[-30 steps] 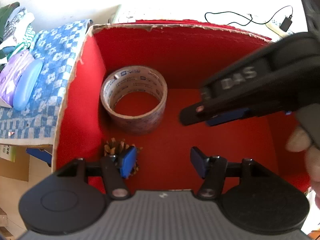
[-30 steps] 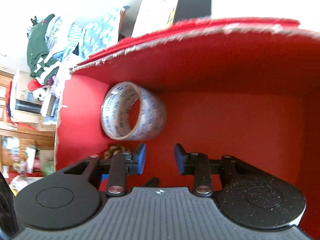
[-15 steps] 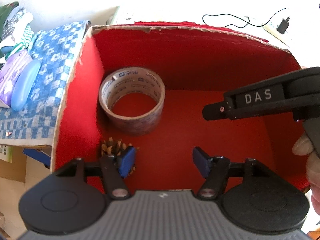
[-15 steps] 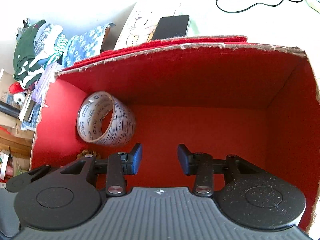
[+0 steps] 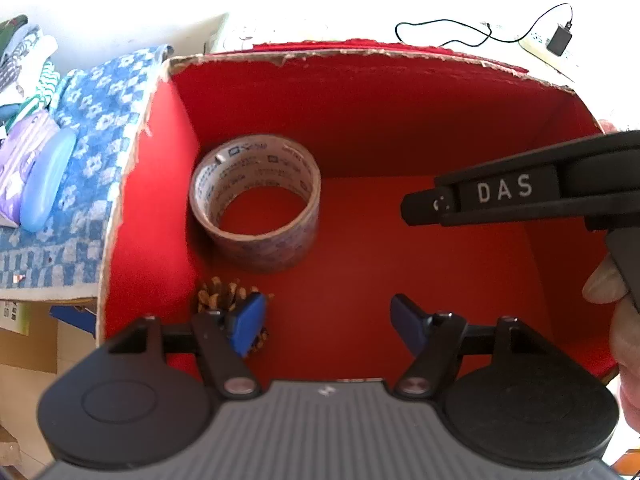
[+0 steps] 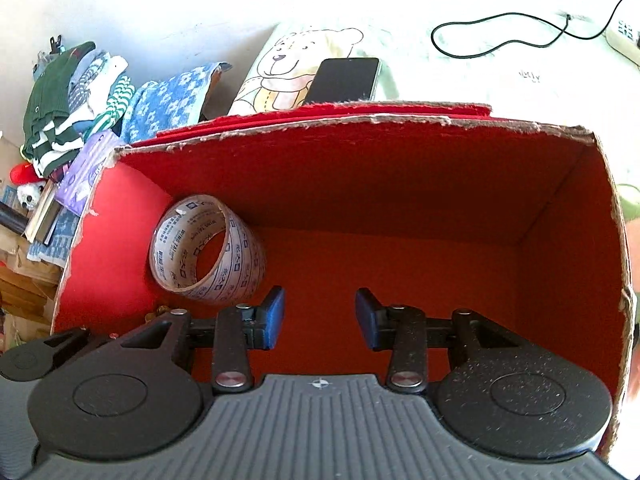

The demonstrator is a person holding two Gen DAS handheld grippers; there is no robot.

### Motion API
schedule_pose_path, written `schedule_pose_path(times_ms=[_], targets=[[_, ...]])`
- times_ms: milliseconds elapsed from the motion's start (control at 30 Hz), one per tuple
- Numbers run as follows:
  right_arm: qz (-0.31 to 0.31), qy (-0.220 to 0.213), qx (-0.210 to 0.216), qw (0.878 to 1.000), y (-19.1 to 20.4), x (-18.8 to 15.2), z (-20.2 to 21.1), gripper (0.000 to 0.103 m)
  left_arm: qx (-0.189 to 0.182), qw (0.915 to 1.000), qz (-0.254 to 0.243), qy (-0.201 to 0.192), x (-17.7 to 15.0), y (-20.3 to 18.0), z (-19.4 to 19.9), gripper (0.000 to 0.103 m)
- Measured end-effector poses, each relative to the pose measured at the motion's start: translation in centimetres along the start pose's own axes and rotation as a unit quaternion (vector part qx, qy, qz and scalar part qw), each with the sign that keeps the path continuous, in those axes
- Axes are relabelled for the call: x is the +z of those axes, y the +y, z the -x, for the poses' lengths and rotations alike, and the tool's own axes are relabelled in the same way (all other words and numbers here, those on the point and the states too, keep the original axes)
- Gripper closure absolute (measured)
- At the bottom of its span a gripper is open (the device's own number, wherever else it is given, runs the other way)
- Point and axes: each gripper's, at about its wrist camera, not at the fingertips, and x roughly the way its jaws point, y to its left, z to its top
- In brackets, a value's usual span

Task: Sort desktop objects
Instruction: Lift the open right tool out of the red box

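In the red cardboard box (image 5: 360,92), the roll of printed packing tape (image 5: 256,204) lies near the left wall, and in front of it sits a small brown thing, maybe a pine cone (image 5: 218,296), partly hidden behind a blue pad. The left gripper (image 5: 326,322) hangs over the box floor, its jaws opening with nothing between them. Further right, the right gripper (image 6: 319,312) is over the same box with jaws apart and empty

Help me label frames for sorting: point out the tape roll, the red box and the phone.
tape roll (image 5: 256,236): left wrist view, on its outer side wall.
red box (image 5: 400,120): left wrist view, on its inner far wall.
phone (image 6: 346,80): right wrist view, middle of its dark screen.
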Motion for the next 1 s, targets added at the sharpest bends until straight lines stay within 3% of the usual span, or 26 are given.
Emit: schedule_pose_path(times_ms=[133, 300, 633, 733, 833, 1000], targets=[[-0.003, -0.003, 0.0, 1.0, 0.0, 0.0, 0.1, 0.061, 0.007, 0.9999, -0.014, 0.008, -0.2, -0.4, 0.7, 0.03], [-0.008, -0.006, 0.009, 1.0, 0.0, 0.0, 0.2, 0.061, -0.014, 0.9998, -0.013, 0.011, -0.3, 0.0, 1.0, 0.03], [-0.013, -0.011, 0.012, 1.0, 0.0, -0.2, 0.6, 0.061, 0.027, 0.9993, -0.022, -0.016, -0.7, -1.0, 1.6, 0.03], [-0.011, -0.011, 0.013, 1.0, 0.0, -0.2, 0.6, 0.061, 0.029, 0.9991, -0.03, -0.001, -0.4, -1.2, 1.4, 0.03], [-0.01, -0.011, 0.014, 1.0, 0.0, -0.2, 0.6, 0.061, 0.008, 0.9996, -0.013, 0.025, 0.0, -0.6, 1.1, 0.03], [-0.011, -0.01, 0.018, 1.0, -0.2, -0.1, 0.5, 0.061, 0.02, 0.9994, -0.021, 0.019, 0.0, -0.9, 1.4, 0.026]])
